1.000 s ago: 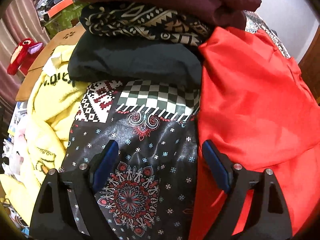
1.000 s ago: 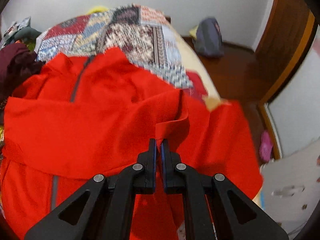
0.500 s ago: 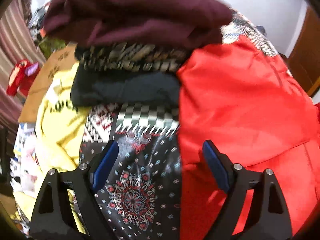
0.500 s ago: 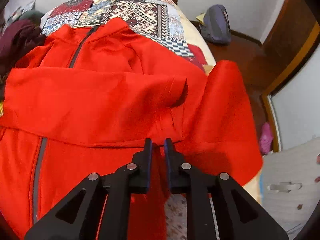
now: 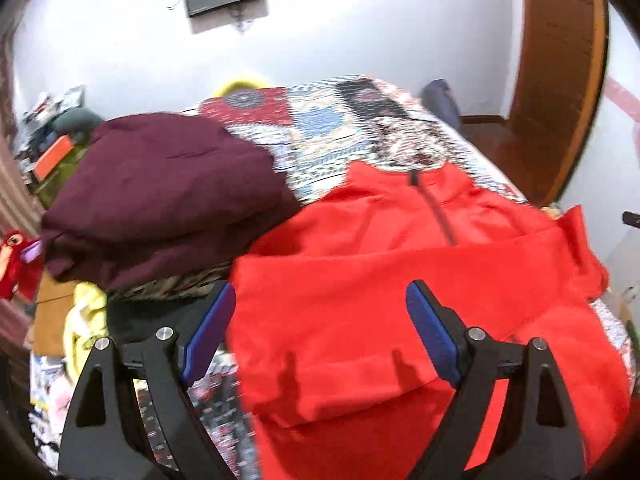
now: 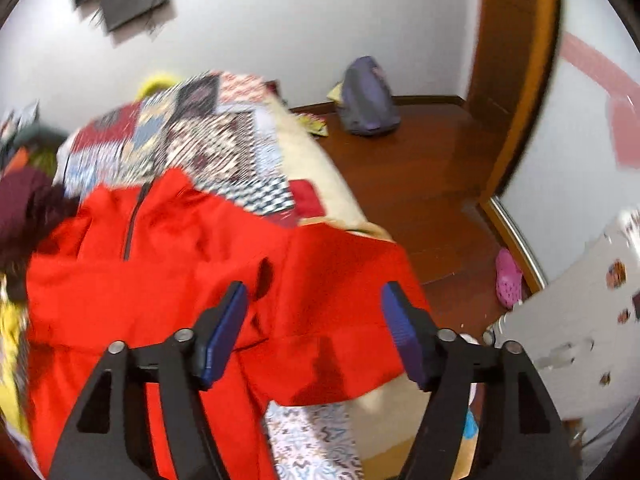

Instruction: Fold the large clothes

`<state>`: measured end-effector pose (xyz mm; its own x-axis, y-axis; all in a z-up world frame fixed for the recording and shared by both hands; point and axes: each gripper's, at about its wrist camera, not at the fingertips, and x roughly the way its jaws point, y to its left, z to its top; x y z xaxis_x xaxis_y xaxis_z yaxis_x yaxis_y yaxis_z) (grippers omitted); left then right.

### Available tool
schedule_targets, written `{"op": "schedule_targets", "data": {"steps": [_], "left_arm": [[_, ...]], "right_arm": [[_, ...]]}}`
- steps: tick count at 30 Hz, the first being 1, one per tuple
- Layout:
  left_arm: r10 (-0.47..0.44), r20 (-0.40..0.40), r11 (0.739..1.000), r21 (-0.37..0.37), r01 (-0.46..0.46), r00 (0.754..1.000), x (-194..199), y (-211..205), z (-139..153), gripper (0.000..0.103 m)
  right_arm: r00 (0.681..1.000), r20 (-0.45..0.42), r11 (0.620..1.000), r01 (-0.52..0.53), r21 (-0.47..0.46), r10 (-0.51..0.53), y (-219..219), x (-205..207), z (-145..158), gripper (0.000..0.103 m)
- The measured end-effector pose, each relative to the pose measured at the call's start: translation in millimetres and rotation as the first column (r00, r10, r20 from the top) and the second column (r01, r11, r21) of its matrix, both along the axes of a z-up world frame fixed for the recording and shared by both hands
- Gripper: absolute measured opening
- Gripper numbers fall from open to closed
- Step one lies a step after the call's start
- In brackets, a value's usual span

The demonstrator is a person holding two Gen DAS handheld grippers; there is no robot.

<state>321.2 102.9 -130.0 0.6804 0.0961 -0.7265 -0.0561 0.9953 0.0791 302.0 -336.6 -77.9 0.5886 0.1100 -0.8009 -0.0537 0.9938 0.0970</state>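
A large red zip jacket (image 5: 400, 280) lies spread on the patterned bedspread (image 5: 352, 128), zipper up, one sleeve folded across its body. My left gripper (image 5: 320, 328) is open and empty, held above the jacket's left side. The jacket also shows in the right wrist view (image 6: 180, 264), with a sleeve (image 6: 344, 280) hanging over the bed's right edge. My right gripper (image 6: 314, 328) is open and empty above that sleeve.
A stack of folded clothes topped by a maroon garment (image 5: 160, 196) sits left of the jacket. A yellow garment (image 5: 84, 320) lies below it. Right of the bed are wooden floor (image 6: 420, 168), a purple bag (image 6: 368, 100), a pink shoe (image 6: 508, 280) and a door frame (image 6: 516, 72).
My right gripper opened and let go of the red sleeve, which now lies over the bed edge. Both grippers rose and tilted up, bringing the wall and room into view.
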Motion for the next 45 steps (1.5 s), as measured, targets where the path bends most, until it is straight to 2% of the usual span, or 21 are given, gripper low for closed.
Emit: {"op": "schedule_targets", "data": {"steps": [2,6,9,14,19,21,26,27,29,30,32,34,35,39,43,45], "left_arm": [[-0.024,-0.018,0.999,-0.028,0.024,1.000,11.9,-12.8,-5.1,0.088],[-0.052,-0.066,0.998,-0.050,0.048,0.996,30.2,-34.9,-24.3,0.088],[-0.074,-0.116,0.995,-0.077,0.065,0.990,39.0,-47.2,-43.1,0.088],[-0.089,-0.178,0.993,-0.092,0.073,0.980,42.2,-58.3,-70.6,0.088],[-0.079,-0.200,0.994,-0.085,0.063,0.977,37.1,-56.8,-81.4,0.088],[-0.069,-0.205,0.995,-0.086,0.052,0.976,37.1,-54.1,-84.0,0.088],[-0.037,-0.216,0.996,-0.089,0.018,0.976,36.1,-44.9,-88.0,0.088],[-0.034,-0.218,0.996,-0.088,0.015,0.975,35.6,-43.5,-88.3,0.088],[-0.025,-0.221,0.997,-0.080,0.007,0.975,33.9,-40.4,-89.0,0.088],[-0.022,-0.222,0.997,-0.078,0.005,0.975,33.8,-39.8,-89.2,0.088],[-0.017,-0.223,0.997,-0.075,0.001,0.975,33.2,-38.2,-89.2,0.088],[-0.012,-0.221,0.997,-0.074,-0.004,0.975,31.9,-36.1,-88.5,0.088],[-0.010,-0.219,0.997,-0.074,-0.007,0.976,30.9,-35.0,-87.7,0.088],[-0.004,-0.208,0.997,-0.079,-0.013,0.978,27.8,-33.5,-83.6,0.088],[-0.007,-0.186,0.997,-0.075,-0.007,0.983,21.9,-34.1,-75.5,0.088],[-0.011,-0.174,0.997,-0.075,-0.002,0.985,19.2,-34.4,-70.7,0.088]], "right_arm": [[0.999,-0.023,0.998,0.045,0.032,-0.045,-14.1,3.2,-7.3,0.067],[0.982,-0.136,0.982,0.147,0.120,-0.131,-43.7,6.2,-40.4,0.067],[0.955,-0.250,0.965,0.205,0.161,-0.161,-59.8,7.8,-79.0,0.067],[0.916,-0.359,0.939,0.269,0.215,-0.180,-75.8,12.5,-125.1,0.067],[0.883,-0.410,0.854,0.385,0.351,-0.229,-100.1,23.9,-152.4,0.068],[0.870,-0.418,0.821,0.430,0.376,-0.264,-112.0,27.6,-158.1,0.068],[0.821,-0.431,0.756,0.539,0.372,-0.373,-125.9,45.3,-172.3,0.066],[0.807,-0.429,0.745,0.565,0.356,-0.406,-128.3,48.0,-174.7,0.063],[0.780,-0.435,0.731,0.601,0.323,-0.449,-129.1,54.5,-176.8,0.051],[0.775,-0.433,0.732,0.607,0.309,-0.460,-129.2,57.7,-176.1,0.048],[0.776,-0.412,0.749,0.604,0.270,-0.477,-128.7,61.8,-170.6,0.027],[0.789,-0.374,0.774,0.589,0.232,-0.488,-125.3,63.1,-159.9,0.013],[0.799,-0.341,0.786,0.579,0.218,-0.495,-123.4,62.4,-151.0,0.010],[0.860,-0.165,0.839,0.509,0.192,-0.484,-108.9,55.9,-96.8,0.007],[0.924,0.042,0.915,0.369,0.165,-0.380,-78.8,47.5,-22.5,0.007],[0.938,0.138,0.944,0.298,0.141,-0.317,-58.8,43.5,13.3,0.007]]}}
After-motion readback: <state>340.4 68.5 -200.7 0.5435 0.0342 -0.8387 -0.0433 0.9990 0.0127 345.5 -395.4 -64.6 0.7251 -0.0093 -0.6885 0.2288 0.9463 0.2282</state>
